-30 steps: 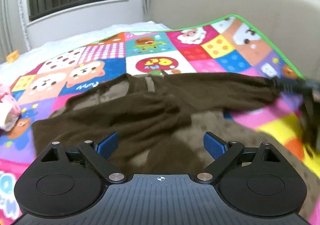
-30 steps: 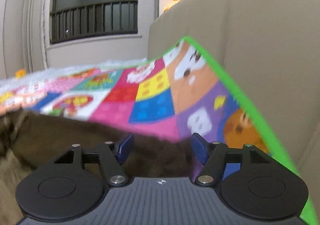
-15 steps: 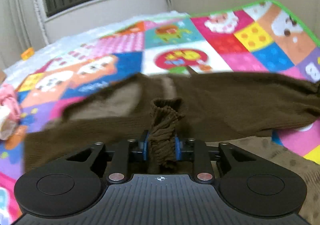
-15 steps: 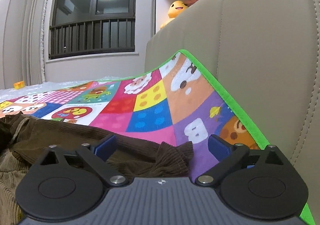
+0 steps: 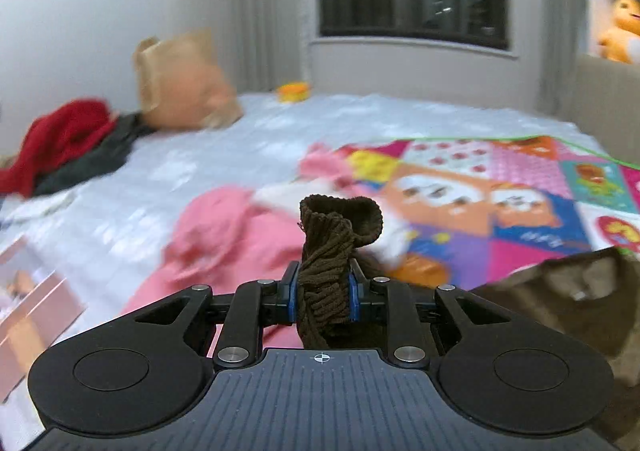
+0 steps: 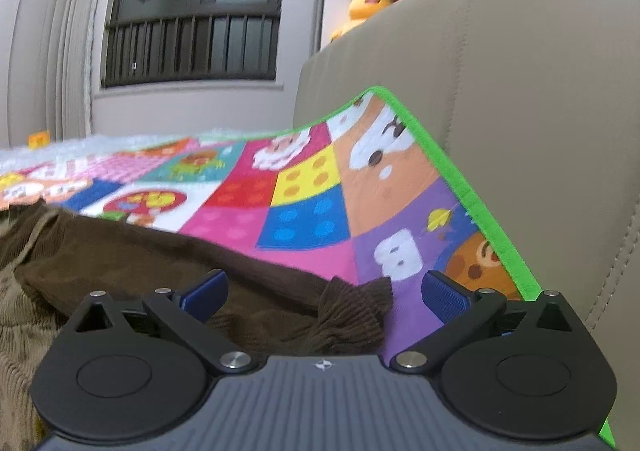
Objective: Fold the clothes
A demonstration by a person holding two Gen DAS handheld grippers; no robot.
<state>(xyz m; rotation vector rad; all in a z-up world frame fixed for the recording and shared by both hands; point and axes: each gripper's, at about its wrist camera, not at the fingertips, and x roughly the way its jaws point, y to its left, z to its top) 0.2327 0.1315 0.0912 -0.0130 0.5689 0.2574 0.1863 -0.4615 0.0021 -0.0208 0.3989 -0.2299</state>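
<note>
From the left wrist: left gripper (image 5: 322, 297) squeezed tight on one brown sleeve cuff (image 5: 334, 247), both blue pads (image 5: 293, 295) pressing its sides. Cuff bunched and standing up tall between the fingers, its long way going up and down, open end curled over at the top. More of the same brown sweater (image 5: 560, 303) lying low on the right, on the colorful play mat (image 5: 500, 195). One pink garment (image 5: 224, 235) crumpled just past the gripper. One red cloth (image 5: 60, 139) on one dark grey cloth (image 5: 100, 159) far off to the left, beside one tan pillow (image 5: 180, 83). One small yellow toy (image 5: 294, 91) on the white bed cover (image 5: 160, 171), and one yellow plush duck (image 5: 620, 31) up on a shelf. Much of this view blurry. From the right wrist: right gripper (image 6: 325, 293) opening wide, the two blue fingers (image 6: 206, 289) far apart and pressing nothing. Other brown sleeve (image 6: 160, 263) stretched out flat on the mat (image 6: 304, 191), its long way running from the left side over to the right, ribbed cuff end (image 6: 354, 311) lying loose between the open fingers. Mat's green edge climbing up one beige cushion back (image 6: 520, 111). One plush duck (image 6: 362, 9) above it, one dark window (image 6: 192, 11) behind.
</note>
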